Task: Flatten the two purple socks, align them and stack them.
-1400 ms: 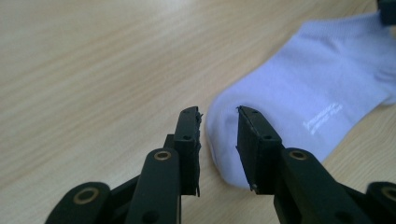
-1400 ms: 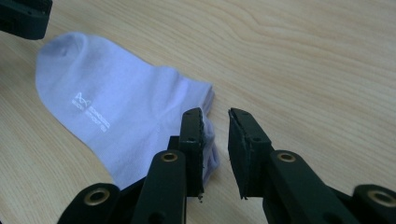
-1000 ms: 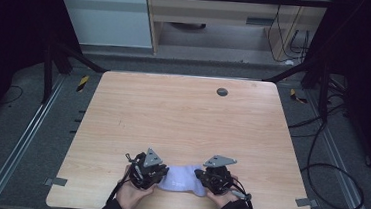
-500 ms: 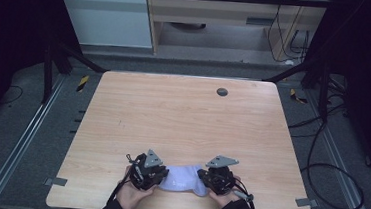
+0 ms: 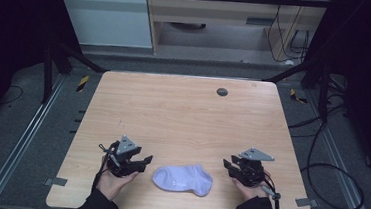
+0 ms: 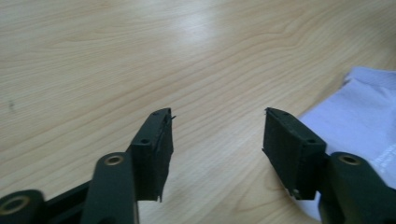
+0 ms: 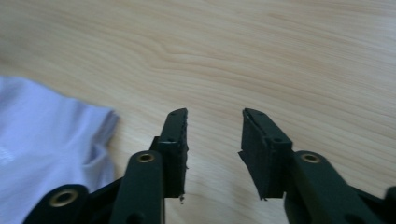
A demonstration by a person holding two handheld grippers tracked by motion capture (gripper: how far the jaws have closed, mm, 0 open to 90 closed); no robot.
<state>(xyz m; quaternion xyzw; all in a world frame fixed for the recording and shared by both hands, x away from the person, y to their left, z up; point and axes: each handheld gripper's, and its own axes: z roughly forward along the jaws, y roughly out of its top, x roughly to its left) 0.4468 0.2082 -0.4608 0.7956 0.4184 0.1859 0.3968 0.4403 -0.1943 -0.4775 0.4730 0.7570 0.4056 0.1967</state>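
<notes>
Lilac sock (image 5: 183, 179) now lies free nr surface (image 5: 182, 119) front edge; left gripper (image 5: 141, 159) & right gripper (image 5: 227, 165), both spread, have pulled apart off it — looks released, placement prob done.

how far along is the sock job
Looks done: the pale lilac sock lies flat near the table's front edge. In hand: nothing. The left tongs and right tongs are open, one at each side of the sock and apart from it. Left: seemingly little; whether another fold is planned cannot be told.
</notes>
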